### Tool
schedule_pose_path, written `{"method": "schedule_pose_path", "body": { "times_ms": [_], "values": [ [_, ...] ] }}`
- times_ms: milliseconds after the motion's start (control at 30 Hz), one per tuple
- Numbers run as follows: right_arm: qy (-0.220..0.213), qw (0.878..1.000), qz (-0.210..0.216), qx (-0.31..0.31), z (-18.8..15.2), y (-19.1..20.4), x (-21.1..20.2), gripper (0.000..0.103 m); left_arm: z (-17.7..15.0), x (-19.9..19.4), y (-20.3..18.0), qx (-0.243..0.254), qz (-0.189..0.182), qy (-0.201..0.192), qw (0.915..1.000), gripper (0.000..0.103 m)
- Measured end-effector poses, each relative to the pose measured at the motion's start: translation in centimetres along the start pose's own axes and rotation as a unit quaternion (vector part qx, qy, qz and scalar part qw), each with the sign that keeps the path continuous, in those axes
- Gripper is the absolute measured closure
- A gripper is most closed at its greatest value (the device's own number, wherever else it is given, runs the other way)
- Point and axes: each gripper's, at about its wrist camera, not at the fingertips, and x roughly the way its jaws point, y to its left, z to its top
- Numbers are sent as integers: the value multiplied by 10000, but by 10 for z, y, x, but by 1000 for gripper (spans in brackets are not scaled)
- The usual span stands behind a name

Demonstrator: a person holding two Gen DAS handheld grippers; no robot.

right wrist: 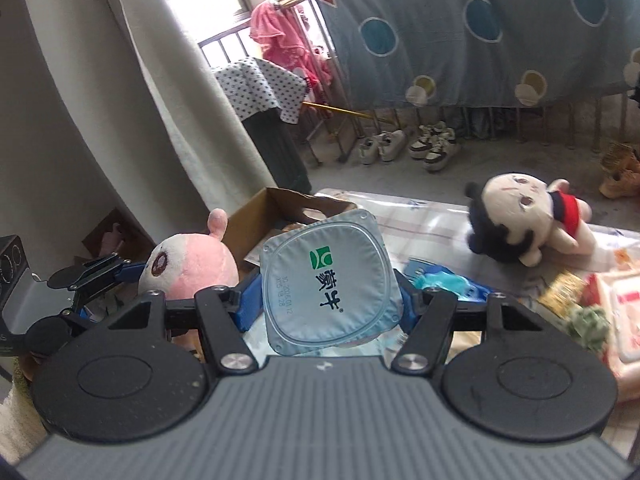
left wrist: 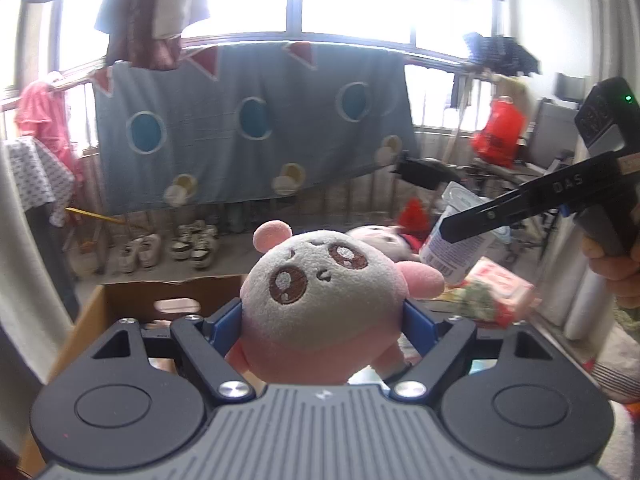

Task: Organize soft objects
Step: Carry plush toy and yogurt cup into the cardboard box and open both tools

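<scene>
My left gripper (left wrist: 322, 312) is shut on a pink and white plush toy (left wrist: 320, 280), its blue pads pressing both sides of the round head. The right wrist view shows this plush (right wrist: 192, 264) and the left gripper (right wrist: 160, 276) at the left, near an open cardboard box (right wrist: 260, 216). My right gripper (right wrist: 326, 300) is shut on a yogurt cup (right wrist: 324, 276) with a pale blue foil lid and green logo. The right gripper (left wrist: 464, 236) and cup (left wrist: 452, 248) also show at the right of the left wrist view. A doll plush (right wrist: 520, 216) with black hair and a red top lies on the table.
The table (right wrist: 420, 220) has a checked plastic cover. On it lie a blue packet (right wrist: 440, 280) and pink-and-white packs (right wrist: 616, 300) at the right. Shoes (right wrist: 400, 144) stand on the floor by the railing, where a blue blanket (left wrist: 248, 128) hangs. A hand (left wrist: 616, 268) holds the right gripper.
</scene>
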Motion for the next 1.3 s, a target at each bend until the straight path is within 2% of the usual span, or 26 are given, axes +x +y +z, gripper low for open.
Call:
{"method": "schedule_pose_path", "body": {
  "times_ms": [133,267,467,633,833,967,1300],
  "values": [
    [216,9993,308,-80,44,23,63,40,10,36,49,-50,344,193,9992,19],
    [497,9977,460,-50,82,30,137,40,3,89,92,10,464,518,9976,19],
    [877,9948,512,114,118,18,237,40,-27,173,139,315,513,1199,9910,19],
    [1255,9914,381,36,125,16,302,40,-44,221,162,531,291,1522,9865,19],
    [1752,9841,80,-291,121,22,358,40,-64,249,164,775,362,1921,9776,17],
    [1963,9787,-80,-589,115,32,379,40,-72,255,162,906,477,2205,9700,13],
    [2425,9649,-407,-919,101,41,421,40,-72,259,155,1048,560,2349,9647,12]
  ]
}}
